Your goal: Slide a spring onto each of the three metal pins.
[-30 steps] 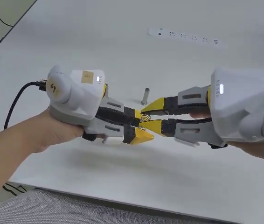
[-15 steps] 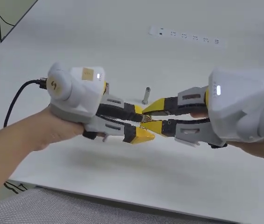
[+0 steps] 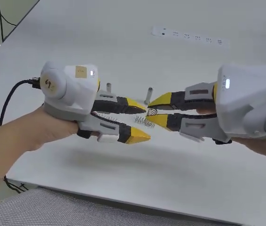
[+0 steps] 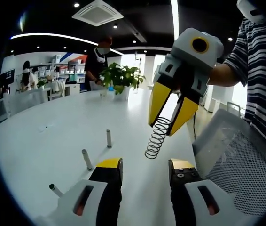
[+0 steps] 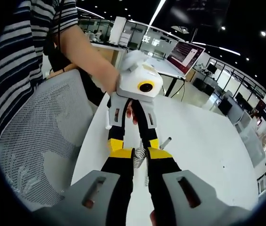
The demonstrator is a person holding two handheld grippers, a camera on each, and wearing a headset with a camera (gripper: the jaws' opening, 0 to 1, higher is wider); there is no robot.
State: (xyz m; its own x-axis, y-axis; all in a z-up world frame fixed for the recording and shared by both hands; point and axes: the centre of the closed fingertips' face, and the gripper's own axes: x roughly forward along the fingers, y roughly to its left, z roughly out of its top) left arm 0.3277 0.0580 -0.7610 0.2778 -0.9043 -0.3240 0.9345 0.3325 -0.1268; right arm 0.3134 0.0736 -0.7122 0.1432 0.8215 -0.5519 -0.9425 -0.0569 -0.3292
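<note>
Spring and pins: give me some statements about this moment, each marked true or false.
1. The right gripper pinches a spring at its jaw tips. True.
2. The left gripper is shut on that spring. False: its jaws stand apart and hold nothing.
3. The pins lie flat on the table. False: all three stand upright.
4. All three pins are bare. True.
5. A power strip lies on the table beyond the grippers. True.
</note>
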